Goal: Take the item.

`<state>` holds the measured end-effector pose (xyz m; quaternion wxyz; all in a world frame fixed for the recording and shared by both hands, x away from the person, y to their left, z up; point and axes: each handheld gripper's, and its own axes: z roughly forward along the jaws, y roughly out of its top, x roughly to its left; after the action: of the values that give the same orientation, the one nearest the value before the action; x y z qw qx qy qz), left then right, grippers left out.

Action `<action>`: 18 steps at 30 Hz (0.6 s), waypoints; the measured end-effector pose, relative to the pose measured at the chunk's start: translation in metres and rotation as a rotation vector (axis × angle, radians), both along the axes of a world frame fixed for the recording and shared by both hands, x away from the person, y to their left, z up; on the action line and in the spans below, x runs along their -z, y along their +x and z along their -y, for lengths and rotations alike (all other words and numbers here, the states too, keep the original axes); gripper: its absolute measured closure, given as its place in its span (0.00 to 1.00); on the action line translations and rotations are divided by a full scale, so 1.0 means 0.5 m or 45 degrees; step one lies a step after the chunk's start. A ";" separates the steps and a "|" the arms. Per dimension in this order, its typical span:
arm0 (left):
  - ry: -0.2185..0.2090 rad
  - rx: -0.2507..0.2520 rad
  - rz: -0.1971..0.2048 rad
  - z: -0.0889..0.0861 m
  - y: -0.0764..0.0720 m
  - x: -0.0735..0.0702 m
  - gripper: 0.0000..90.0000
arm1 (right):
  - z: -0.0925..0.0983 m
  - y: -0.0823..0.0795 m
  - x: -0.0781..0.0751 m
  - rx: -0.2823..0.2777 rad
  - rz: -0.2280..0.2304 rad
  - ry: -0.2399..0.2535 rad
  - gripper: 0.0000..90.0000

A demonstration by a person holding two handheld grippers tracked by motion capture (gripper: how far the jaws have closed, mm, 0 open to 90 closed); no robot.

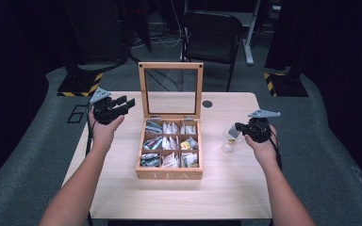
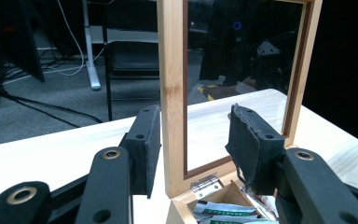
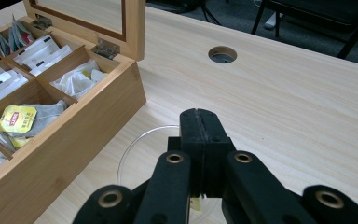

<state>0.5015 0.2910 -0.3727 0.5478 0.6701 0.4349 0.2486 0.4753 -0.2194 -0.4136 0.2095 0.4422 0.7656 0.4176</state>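
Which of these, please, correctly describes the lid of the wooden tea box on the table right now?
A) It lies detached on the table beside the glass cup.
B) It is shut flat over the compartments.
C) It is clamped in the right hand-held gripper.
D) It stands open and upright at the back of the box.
D: in the high view the lid stands upright on its hinges behind the open compartments of the tea box.

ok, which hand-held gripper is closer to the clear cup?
Right. The right hand-held gripper is shut directly over the clear cup beside the tea box. The left hand-held gripper is across the box, by the open lid.
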 end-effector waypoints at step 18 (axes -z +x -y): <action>0.003 -0.002 -0.006 -0.001 -0.002 0.002 0.60 | -0.008 0.006 0.029 -0.010 -0.057 -0.009 0.90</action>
<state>0.5007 0.2916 -0.3738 0.5459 0.6710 0.4363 0.2478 0.4785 -0.2154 -0.4282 0.1924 0.4478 0.7733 0.4056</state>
